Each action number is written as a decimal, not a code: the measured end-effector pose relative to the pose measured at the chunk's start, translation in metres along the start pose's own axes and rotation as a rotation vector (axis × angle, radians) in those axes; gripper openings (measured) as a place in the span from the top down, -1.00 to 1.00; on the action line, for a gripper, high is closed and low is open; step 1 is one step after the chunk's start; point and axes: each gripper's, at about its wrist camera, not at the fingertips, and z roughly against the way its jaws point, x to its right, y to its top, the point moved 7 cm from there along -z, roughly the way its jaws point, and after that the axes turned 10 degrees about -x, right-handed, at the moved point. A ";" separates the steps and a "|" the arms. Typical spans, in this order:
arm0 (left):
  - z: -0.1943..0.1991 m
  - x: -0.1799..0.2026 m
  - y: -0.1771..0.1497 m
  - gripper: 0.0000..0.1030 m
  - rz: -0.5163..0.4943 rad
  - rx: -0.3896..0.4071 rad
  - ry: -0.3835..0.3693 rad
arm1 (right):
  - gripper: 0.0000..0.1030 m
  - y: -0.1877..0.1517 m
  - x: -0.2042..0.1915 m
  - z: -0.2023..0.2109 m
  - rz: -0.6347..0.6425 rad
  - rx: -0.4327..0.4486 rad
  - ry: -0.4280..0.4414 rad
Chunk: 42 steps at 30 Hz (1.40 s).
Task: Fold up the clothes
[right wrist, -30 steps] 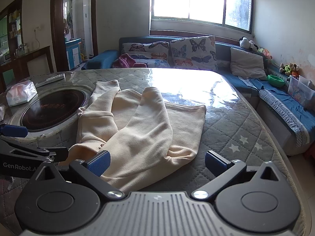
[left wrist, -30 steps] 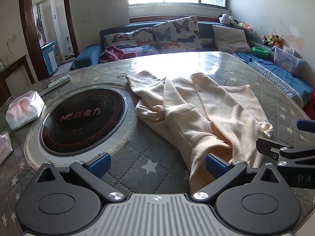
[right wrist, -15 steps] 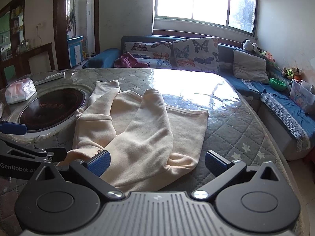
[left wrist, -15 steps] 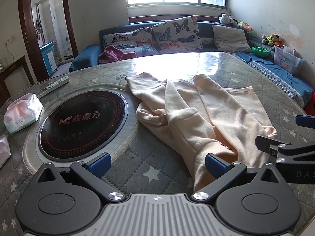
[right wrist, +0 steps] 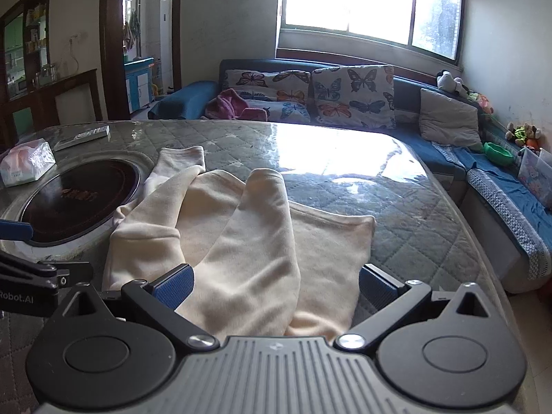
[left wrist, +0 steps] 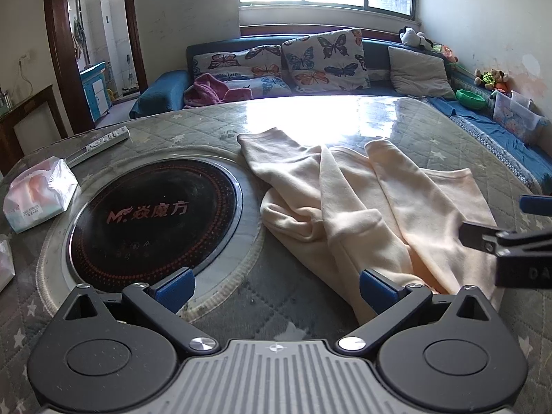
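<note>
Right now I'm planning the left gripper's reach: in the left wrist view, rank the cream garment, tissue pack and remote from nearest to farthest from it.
1. Cream garment, right, beside the left gripper.
2. Tissue pack, far left.
3. Remote, left, behind the tissues.

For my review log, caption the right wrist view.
Open right claw over a cream garment lying rumpled on the quilted table; left claw alongside.
</note>
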 end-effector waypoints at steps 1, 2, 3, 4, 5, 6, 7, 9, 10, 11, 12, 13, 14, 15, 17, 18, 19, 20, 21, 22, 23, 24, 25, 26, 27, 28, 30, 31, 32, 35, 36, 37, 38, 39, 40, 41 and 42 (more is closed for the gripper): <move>-0.001 0.000 0.001 -1.00 0.001 0.001 -0.006 | -0.99 0.003 0.000 -0.004 0.002 -0.002 0.006; -0.003 -0.001 0.003 -1.00 0.002 0.003 -0.011 | -0.97 0.007 -0.001 -0.008 0.005 -0.003 0.012; -0.004 -0.001 0.004 -1.00 0.003 0.004 -0.016 | -0.94 0.011 -0.001 -0.012 0.007 -0.005 0.019; -0.005 -0.002 0.007 -1.00 0.004 0.007 -0.022 | -0.91 0.015 -0.001 -0.016 0.009 -0.007 0.026; -0.005 -0.003 0.010 -1.00 0.005 0.012 -0.026 | -0.91 0.019 -0.001 -0.020 0.011 -0.009 0.035; -0.006 -0.004 0.014 -0.99 0.005 0.019 -0.030 | -0.90 0.022 -0.001 -0.024 0.013 -0.009 0.042; -0.006 -0.004 0.018 -0.99 0.003 0.027 -0.036 | -0.86 0.025 -0.001 -0.026 0.014 -0.009 0.045; -0.007 -0.004 0.027 -0.93 -0.002 0.043 -0.051 | -0.78 0.034 0.000 -0.036 0.017 -0.018 0.060; -0.008 -0.004 0.032 -0.91 -0.004 0.048 -0.057 | -0.77 0.037 0.000 -0.039 0.015 -0.021 0.066; -0.010 -0.004 0.038 -0.89 -0.004 0.050 -0.064 | -0.74 0.040 0.001 -0.043 0.014 -0.024 0.071; -0.012 -0.004 0.043 -0.84 -0.004 0.051 -0.071 | -0.72 0.045 0.001 -0.049 0.014 -0.027 0.077; -0.015 -0.004 0.048 -0.78 -0.001 0.051 -0.079 | -0.68 0.050 0.002 -0.053 0.014 -0.029 0.081; -0.018 -0.004 0.053 -0.76 0.001 0.051 -0.087 | -0.67 0.053 0.002 -0.057 0.016 -0.030 0.085; -0.021 -0.003 0.058 -0.68 0.001 0.051 -0.095 | -0.66 0.055 0.002 -0.062 0.016 -0.034 0.088; -0.027 0.000 0.068 -0.60 -0.016 0.056 -0.104 | -0.56 0.060 0.003 -0.072 0.012 -0.047 0.100; -0.030 0.003 0.073 -0.59 -0.031 0.061 -0.108 | -0.53 0.061 0.004 -0.078 0.009 -0.055 0.108; -0.032 0.007 0.077 -0.57 -0.046 0.066 -0.111 | -0.46 0.063 0.004 -0.083 0.005 -0.064 0.115; -0.035 0.010 0.082 -0.57 -0.061 0.072 -0.115 | -0.38 0.064 0.006 -0.087 0.003 -0.072 0.121; -0.038 0.013 0.087 -0.57 -0.074 0.075 -0.118 | -0.37 0.065 0.007 -0.091 0.001 -0.077 0.125; -0.042 0.017 0.091 -0.57 -0.083 0.073 -0.120 | -0.34 0.067 0.008 -0.095 -0.001 -0.079 0.128; -0.046 0.020 0.095 -0.57 -0.092 0.072 -0.123 | -0.29 0.068 0.008 -0.099 -0.002 -0.082 0.131; -0.051 0.023 0.099 -0.57 -0.099 0.068 -0.123 | -0.27 0.070 0.008 -0.102 -0.003 -0.085 0.135; -0.056 0.026 0.101 -0.57 -0.103 0.058 -0.120 | -0.20 0.071 0.009 -0.106 -0.004 -0.090 0.141; -0.062 0.028 0.103 -0.54 -0.108 0.048 -0.116 | -0.10 0.072 0.009 -0.110 -0.004 -0.095 0.145; -0.067 0.030 0.104 -0.43 -0.112 0.039 -0.113 | -0.08 0.072 0.009 -0.114 -0.005 -0.100 0.146; -0.072 0.032 0.106 -0.36 -0.117 0.030 -0.111 | -0.03 0.072 0.010 -0.117 -0.006 -0.104 0.144; -0.079 0.035 0.106 -0.16 -0.130 0.017 -0.118 | 0.10 0.071 0.011 -0.121 -0.005 -0.105 0.144; -0.082 0.036 0.106 0.01 -0.137 0.010 -0.121 | 0.16 0.071 0.012 -0.121 -0.002 -0.102 0.146; -0.085 0.037 0.106 0.12 -0.142 0.003 -0.126 | 0.28 0.071 0.012 -0.121 -0.001 -0.099 0.148; -0.090 0.033 0.100 0.63 -0.134 -0.018 -0.151 | 0.72 0.072 0.014 -0.119 -0.005 -0.096 0.160; -0.089 0.032 0.099 0.73 -0.130 -0.018 -0.157 | 0.75 0.072 0.014 -0.118 -0.010 -0.094 0.167; -0.086 0.030 0.098 0.80 -0.125 -0.010 -0.158 | 0.81 0.072 0.015 -0.116 -0.016 -0.092 0.174; -0.083 0.027 0.097 0.83 -0.119 0.002 -0.158 | 0.86 0.072 0.016 -0.113 -0.018 -0.083 0.173; -0.079 0.025 0.097 0.86 -0.113 0.013 -0.158 | 0.89 0.072 0.017 -0.108 -0.018 -0.071 0.165; -0.075 0.022 0.096 0.86 -0.106 0.024 -0.158 | 0.90 0.072 0.019 -0.104 -0.018 -0.058 0.158; -0.070 0.018 0.096 0.87 -0.095 0.033 -0.159 | 0.92 0.072 0.020 -0.098 -0.021 -0.046 0.155; -0.065 0.013 0.095 0.87 -0.084 0.042 -0.159 | 0.93 0.072 0.024 -0.089 -0.028 -0.029 0.149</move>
